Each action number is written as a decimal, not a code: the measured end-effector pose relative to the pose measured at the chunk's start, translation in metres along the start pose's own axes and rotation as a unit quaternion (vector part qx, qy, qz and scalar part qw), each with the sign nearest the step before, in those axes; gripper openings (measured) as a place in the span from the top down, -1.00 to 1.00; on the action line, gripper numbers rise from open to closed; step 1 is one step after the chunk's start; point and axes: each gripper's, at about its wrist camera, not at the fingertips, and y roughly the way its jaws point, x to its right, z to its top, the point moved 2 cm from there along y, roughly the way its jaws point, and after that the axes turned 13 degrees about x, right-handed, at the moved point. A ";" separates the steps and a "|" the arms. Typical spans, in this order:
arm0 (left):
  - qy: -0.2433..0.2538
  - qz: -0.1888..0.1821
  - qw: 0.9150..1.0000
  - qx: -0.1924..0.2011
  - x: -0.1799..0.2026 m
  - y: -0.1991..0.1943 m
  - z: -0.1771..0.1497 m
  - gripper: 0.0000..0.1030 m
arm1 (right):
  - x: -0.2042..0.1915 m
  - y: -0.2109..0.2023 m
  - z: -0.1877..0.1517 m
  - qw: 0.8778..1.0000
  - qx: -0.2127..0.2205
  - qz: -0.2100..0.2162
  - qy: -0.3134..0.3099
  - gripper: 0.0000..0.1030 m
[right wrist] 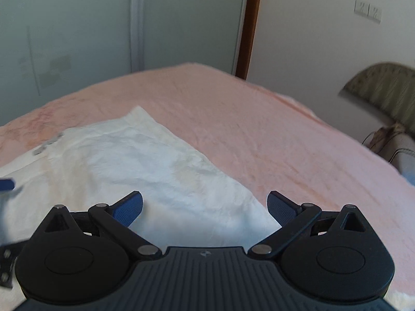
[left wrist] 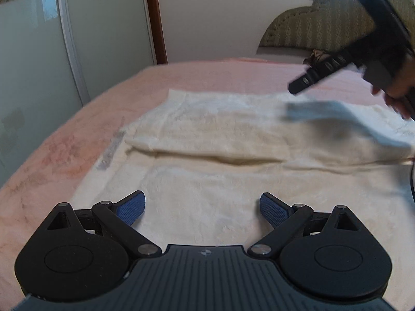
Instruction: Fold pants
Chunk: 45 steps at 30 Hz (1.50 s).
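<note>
1. Pink bedspread (right wrist: 259, 134) is seen, wardrobe doors behind.
2. White pants (left wrist: 207, 140) are laid flat on it, one fold apparently made.
3. Left gripper (left wrist: 202, 207) and right gripper (right wrist: 205, 207) are spread wide, nothing held.
4. Further folds are judged outstanding.

The left gripper (left wrist: 202, 208) and right gripper (right wrist: 205, 207) look alike: matte black linkage arms with silver pivot pins, round black hubs with a shallow disc recess, triangular cut-outs, and blue textured pads (left wrist: 133, 208) on the fingers. A dark grey ribbed housing bears a small round emblem. The hand (left wrist: 399, 96) shows bare skin.
</note>
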 end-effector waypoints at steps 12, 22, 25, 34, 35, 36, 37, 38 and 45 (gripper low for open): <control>-0.028 -0.019 0.999 -0.002 -0.004 0.005 -0.007 -1.00 | 0.026 0.121 0.007 0.988 -0.079 0.122 0.047 0.45; -0.168 -0.047 0.985 0.008 -0.068 0.017 0.047 -0.97 | -0.049 0.055 0.005 0.977 0.010 0.071 -0.201 0.83; -0.254 -0.066 0.965 0.003 -0.095 0.044 0.079 -0.96 | -0.082 0.025 -0.006 0.957 0.046 0.064 -0.279 0.83; -0.446 -0.181 0.857 -0.182 -0.090 0.187 0.115 -0.96 | -0.102 0.006 -0.038 0.937 0.051 0.068 -0.338 0.85; -0.451 -0.163 0.853 -0.205 -0.088 0.200 0.112 -0.95 | -0.102 0.007 -0.038 0.937 0.053 0.068 -0.339 0.85; -0.454 -0.148 0.851 -0.219 -0.087 0.209 0.109 -0.95 | -0.099 0.007 -0.039 0.937 0.055 0.068 -0.339 0.85; -0.458 -0.138 0.848 -0.227 -0.085 0.217 0.107 -0.95 | -0.099 0.008 -0.039 0.937 0.056 0.069 -0.338 0.85; -0.460 -0.128 0.847 -0.234 -0.085 0.223 0.106 -0.88 | -0.098 0.008 -0.040 0.938 0.058 0.070 -0.336 0.85; -0.469 -0.121 0.846 -0.220 -0.076 0.229 0.095 0.88 | -0.101 0.001 -0.050 0.939 0.062 0.070 -0.332 0.84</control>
